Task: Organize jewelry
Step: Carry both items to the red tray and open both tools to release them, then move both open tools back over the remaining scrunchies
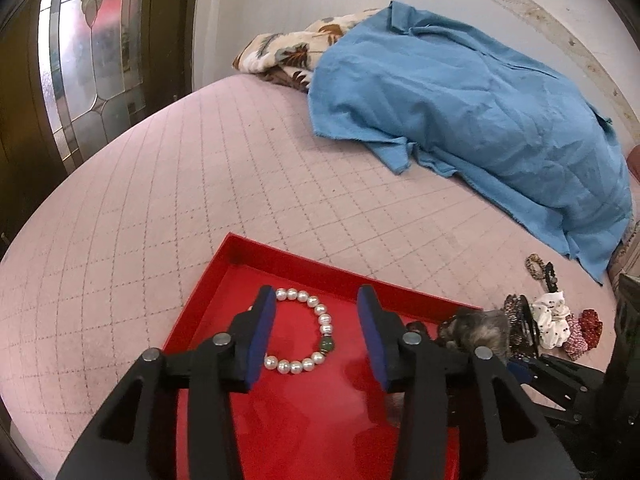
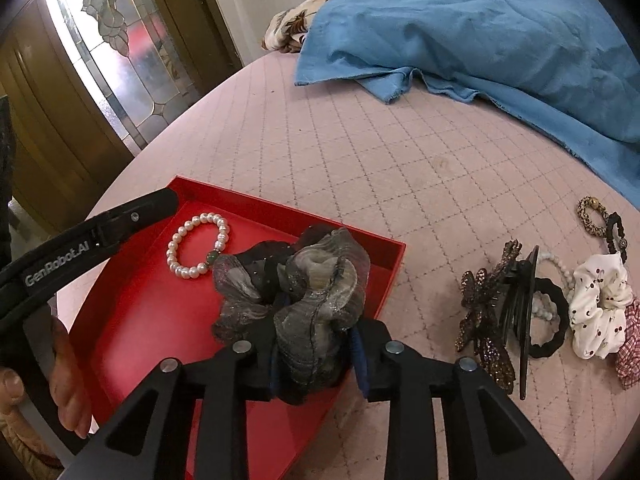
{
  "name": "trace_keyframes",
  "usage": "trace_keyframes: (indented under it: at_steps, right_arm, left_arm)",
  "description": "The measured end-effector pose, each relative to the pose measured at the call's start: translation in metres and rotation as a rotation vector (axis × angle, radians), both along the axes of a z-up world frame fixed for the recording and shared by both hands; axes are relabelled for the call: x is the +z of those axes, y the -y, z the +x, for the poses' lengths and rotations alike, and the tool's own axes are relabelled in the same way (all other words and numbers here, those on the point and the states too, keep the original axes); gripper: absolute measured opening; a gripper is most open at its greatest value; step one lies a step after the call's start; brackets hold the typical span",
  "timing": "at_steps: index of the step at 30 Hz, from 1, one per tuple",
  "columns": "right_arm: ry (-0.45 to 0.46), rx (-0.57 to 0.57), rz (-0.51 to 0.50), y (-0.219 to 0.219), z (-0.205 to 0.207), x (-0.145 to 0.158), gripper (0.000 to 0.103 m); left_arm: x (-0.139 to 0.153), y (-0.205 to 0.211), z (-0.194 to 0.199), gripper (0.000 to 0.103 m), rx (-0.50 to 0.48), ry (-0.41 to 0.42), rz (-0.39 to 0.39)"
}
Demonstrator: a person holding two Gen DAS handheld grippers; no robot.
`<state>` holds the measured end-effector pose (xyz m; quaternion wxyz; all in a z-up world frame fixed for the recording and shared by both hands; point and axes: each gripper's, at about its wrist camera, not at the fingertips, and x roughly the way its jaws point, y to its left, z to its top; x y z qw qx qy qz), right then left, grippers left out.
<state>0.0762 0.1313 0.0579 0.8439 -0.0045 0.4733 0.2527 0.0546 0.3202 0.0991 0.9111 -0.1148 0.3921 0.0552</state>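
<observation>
A person is sorting hair ties and jewelry into a shallow red tray (image 2: 384, 276) lying on a bed with a pink quilted cover (image 2: 360, 140). The left gripper (image 1: 316, 300) is hovering over the tray with its jaws spread and nothing between them, the pearl bracelet (image 1: 306, 330) lying loose on the tray floor just below. The right gripper (image 2: 316, 356) is reaching over the tray's near corner, its jaws flanking a grey, gauzy scrunchie (image 2: 304, 300); whether the pads are pinching it cannot be told, and the drop-off appears to be under way. The next move, judging by the pile, calls for the right gripper lifting clear and travelling to the remaining items (image 2: 560, 304) beside the tray: a glittery brown claw clip, black bands and patterned scrunchies. The bracelet is showing white pearls with one green bead, lying flat in an open ring.
</observation>
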Motion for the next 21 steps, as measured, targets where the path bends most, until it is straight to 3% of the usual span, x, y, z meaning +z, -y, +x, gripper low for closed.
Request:
trace_keyframes:
  at_steps: [11, 21]
  right_arm:
    - [0.052, -0.013, 0.021, 0.022, -0.024, 0.018, 0.045]
    - [0.078, -0.155, -0.003, 0.113, -0.042, 0.029, 0.046]
  left_arm:
    - [0.013, 0.008, -0.017, 0.045, 0.002, 0.051, -0.012]
    - [0.014, 0.063, -0.03, 0.045, -0.123, 0.046, 0.027]
